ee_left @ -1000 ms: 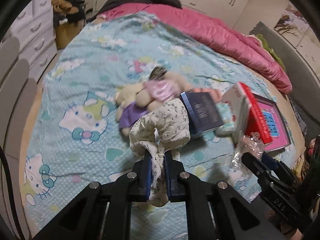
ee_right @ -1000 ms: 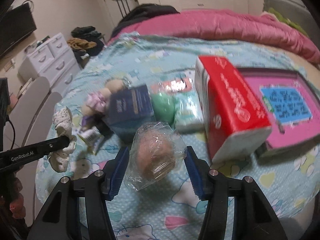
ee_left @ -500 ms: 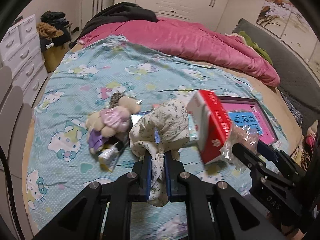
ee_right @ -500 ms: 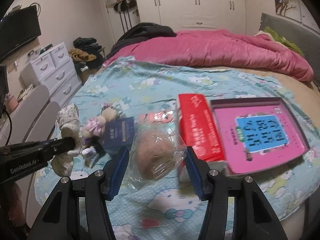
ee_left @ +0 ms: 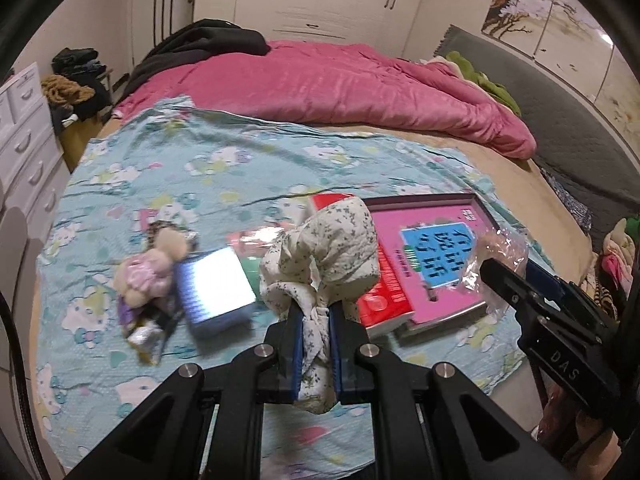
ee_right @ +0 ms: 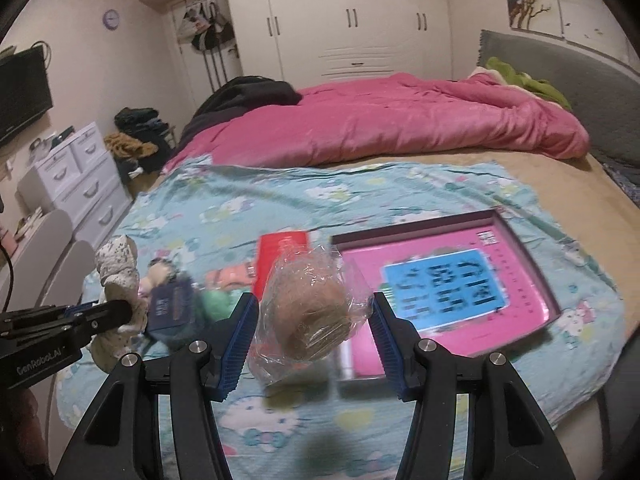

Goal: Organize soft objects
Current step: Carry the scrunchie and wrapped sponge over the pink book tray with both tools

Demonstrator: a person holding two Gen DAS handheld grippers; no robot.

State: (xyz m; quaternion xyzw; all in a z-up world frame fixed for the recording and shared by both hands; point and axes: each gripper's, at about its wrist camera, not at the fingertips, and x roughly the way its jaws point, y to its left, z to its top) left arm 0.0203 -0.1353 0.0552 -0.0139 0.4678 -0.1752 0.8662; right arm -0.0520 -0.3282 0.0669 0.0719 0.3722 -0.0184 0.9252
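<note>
Pinching floral cloth, left gripper; right gripper clasping bagged bun.

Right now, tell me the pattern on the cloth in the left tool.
Cream cloth with small dark floral specks, clearest in the left wrist view.

A white cloth sprinkled with small dark green flowers is seen between blue pads on a black left gripper. A tan lump is wrapped in a clear bag, flanked by blue ribbed pads. The sheet is printed pale turquoise with white cartoon cats and pastel hearts. A quilt is coloured deep pink. A box is shown pink with a blue panel, beside a red carton. A doll is dressed in pink and purple.
</note>
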